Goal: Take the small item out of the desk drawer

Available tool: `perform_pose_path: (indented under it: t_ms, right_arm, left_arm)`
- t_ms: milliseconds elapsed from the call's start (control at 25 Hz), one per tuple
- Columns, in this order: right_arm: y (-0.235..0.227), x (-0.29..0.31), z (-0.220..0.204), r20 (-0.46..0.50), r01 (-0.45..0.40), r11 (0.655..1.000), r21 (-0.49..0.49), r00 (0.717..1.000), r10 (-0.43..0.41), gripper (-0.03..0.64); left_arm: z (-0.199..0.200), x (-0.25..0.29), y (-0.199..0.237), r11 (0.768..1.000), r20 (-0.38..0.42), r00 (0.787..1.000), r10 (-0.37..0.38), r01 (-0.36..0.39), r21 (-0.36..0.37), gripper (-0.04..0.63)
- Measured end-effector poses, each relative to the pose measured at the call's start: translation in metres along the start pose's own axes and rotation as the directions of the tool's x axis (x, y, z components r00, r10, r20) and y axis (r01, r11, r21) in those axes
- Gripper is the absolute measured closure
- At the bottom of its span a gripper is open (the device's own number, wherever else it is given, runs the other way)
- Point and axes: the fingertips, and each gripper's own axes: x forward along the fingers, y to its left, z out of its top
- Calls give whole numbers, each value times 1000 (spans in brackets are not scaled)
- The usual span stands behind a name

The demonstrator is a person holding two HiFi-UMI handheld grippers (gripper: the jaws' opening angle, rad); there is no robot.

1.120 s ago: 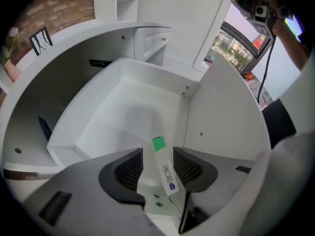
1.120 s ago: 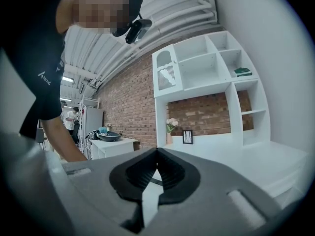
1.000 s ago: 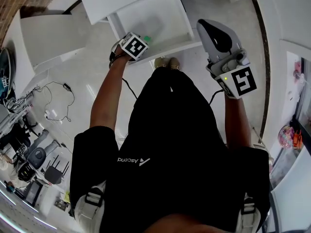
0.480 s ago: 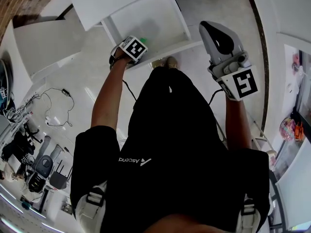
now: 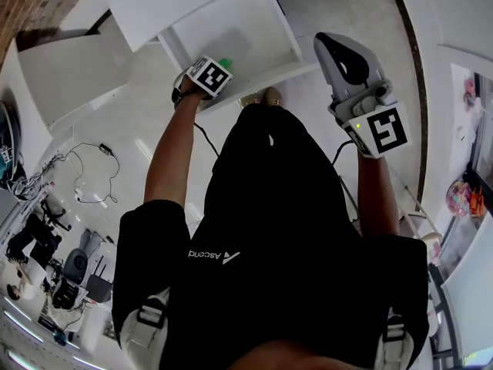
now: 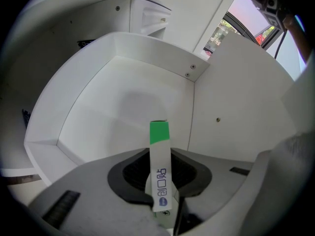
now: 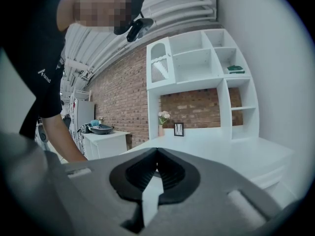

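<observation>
Gripping tool: the left tool (image 6: 160, 150); its jaws have just been closing and are now clamped on a thin stick sachet (image 6: 161, 173) that stands between them.
Stick sachet: white with blue print and a green end. The green end pokes out past the jaw tips towards the floor of the drawer (image 6: 123, 112). Whether it touches that floor cannot be told.
Drawer: white and pulled out from the white table (image 5: 169, 2). Two screw heads (image 6: 190, 71) show at one inner corner.
Left tool's place: inside the drawer's walls, pointing steeply down at the drawer's floor, near the drawer's front edge in the head view.
Right tool (image 7: 157, 154): jaws closed, their tips meeting, with nothing between them. It is held outside the drawer, off the drawer's right side in the head view, well apart from the stick sachet.
Person: wears a black shirt (image 5: 269, 237), with the left arm (image 5: 166, 160) stretched out to the drawer.
</observation>
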Motion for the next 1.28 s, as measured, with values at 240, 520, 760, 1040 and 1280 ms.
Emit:
perform_pose_path:
  t_ms: [240, 520, 760, 1040, 1280]
  right_arm:
    - [3, -1, 5, 14, -10, 1000, 1, 1000, 10, 615]
    - [14, 1, 19, 58, -31, 999, -6, 998, 32, 615]
    - [29, 0, 39, 95, -42, 999, -21, 995, 44, 615]
    - [46, -14, 68, 150, -45, 998, -40, 987, 50, 615]
    - [66, -30, 88, 192, -48, 998, -52, 980, 57, 615]
  left_arm:
    - [14, -25, 4, 999, 69, 997, 44, -44, 1, 511]
    - [54, -99, 1, 993, 286, 951, 115, -111, -30, 511]
    - [86, -183, -15, 986, 500, 850, 163, -152, -64, 511]
    - [112, -288, -52, 975, 736, 647, 200, -207, -83, 511]
    - [120, -367, -83, 963, 862, 458, 216, -246, -110, 511]
